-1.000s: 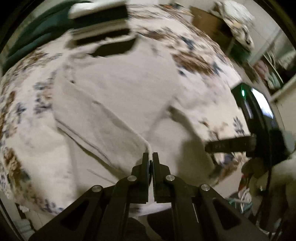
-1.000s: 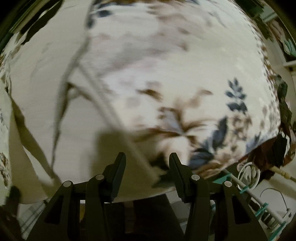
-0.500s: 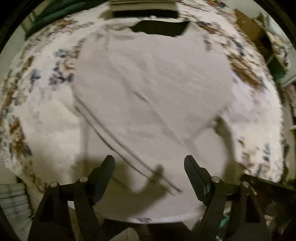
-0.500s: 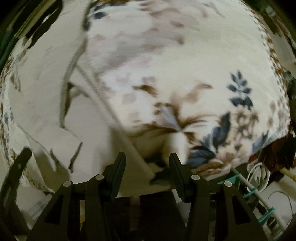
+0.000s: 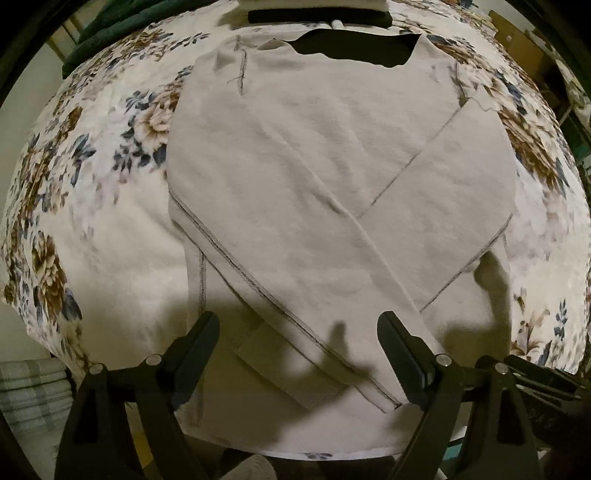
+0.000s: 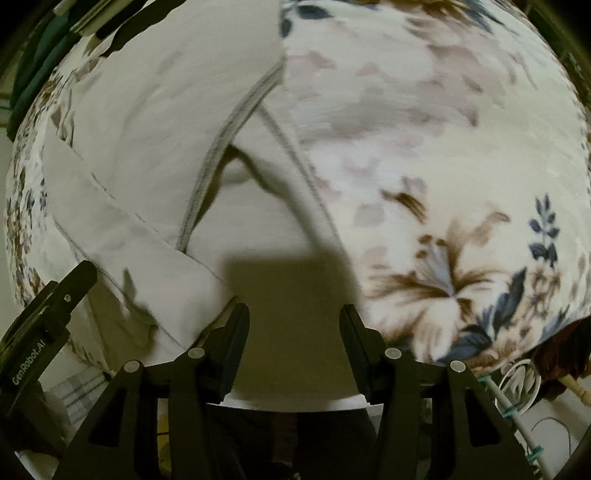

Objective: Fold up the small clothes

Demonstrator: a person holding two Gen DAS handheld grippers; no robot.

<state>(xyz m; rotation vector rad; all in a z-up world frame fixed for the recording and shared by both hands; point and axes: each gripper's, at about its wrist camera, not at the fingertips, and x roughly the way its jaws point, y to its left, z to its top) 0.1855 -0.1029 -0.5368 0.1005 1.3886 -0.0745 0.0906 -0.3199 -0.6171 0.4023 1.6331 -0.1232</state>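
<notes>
A beige long-sleeved top [image 5: 332, 166] lies flat on the floral bedspread [image 5: 92, 184], neck at the far end. Both sleeves are folded across its body and cross near the middle. My left gripper [image 5: 299, 332] points straight down over the hem end. Its jaws are opening wide, and the left sleeve's cuff [image 5: 369, 384] lies loose on the top under the gap, touched by neither finger. In the right wrist view the top [image 6: 155, 129] fills the left half. My right gripper [image 6: 293, 321] hovers half open over the hem's right corner, holding nothing. The left gripper [image 6: 48, 314] shows at that view's left edge.
A stack of folded black and white clothes [image 5: 317, 14] sits beyond the neck, with dark green cloth [image 5: 107, 33] at the far left. The bed's near edge runs just under both grippers. Cables and teal clips [image 6: 517, 384] lie off the bed at lower right.
The left gripper, shut on the sleeve a second ago, has opened and dropped it across the body. The right gripper has slid sideways to the top's hem corner.
</notes>
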